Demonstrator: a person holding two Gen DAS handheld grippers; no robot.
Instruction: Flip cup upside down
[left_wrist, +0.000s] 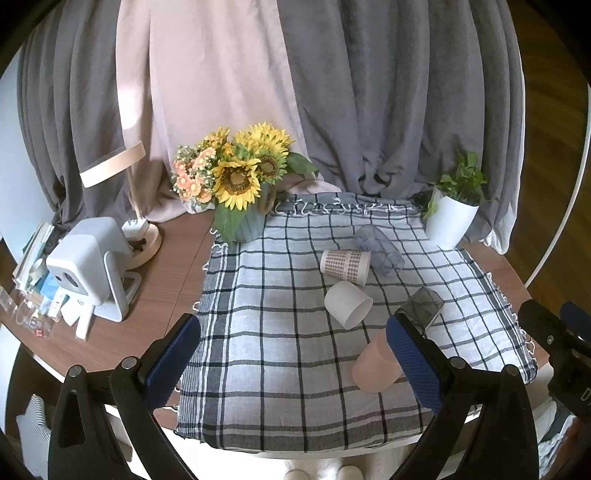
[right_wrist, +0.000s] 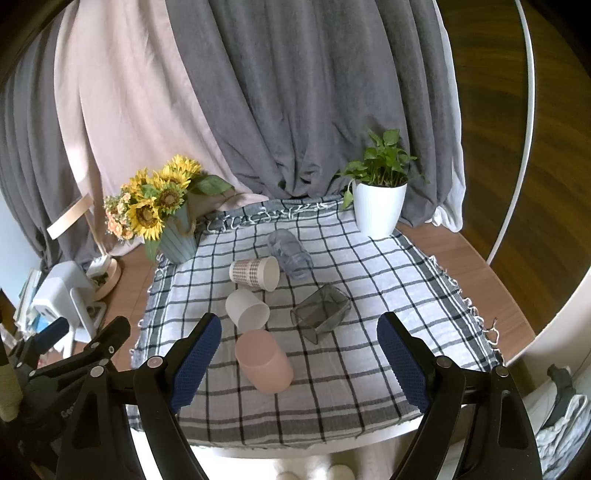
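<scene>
Several cups lie on their sides on the checked cloth (right_wrist: 343, 387): a pink cup (right_wrist: 264, 362) nearest, a white cup (right_wrist: 246, 309), a patterned paper cup (right_wrist: 255, 273), a clear ribbed cup (right_wrist: 290, 253) and a smoky square cup (right_wrist: 321, 312). In the left wrist view they show as pink (left_wrist: 375, 363), white (left_wrist: 348, 304), patterned (left_wrist: 345, 266), clear (left_wrist: 378, 245) and smoky (left_wrist: 423, 304). My left gripper (left_wrist: 295, 363) is open and empty, its right finger in front of the pink cup. My right gripper (right_wrist: 299, 363) is open and empty, above the pink cup.
A sunflower vase (right_wrist: 177, 240) stands at the cloth's back left, a white potted plant (right_wrist: 378, 210) at the back right. A white device (left_wrist: 88, 266), a lamp (left_wrist: 142, 236) and clutter sit on the wooden table (left_wrist: 173, 266) to the left. Curtains hang behind.
</scene>
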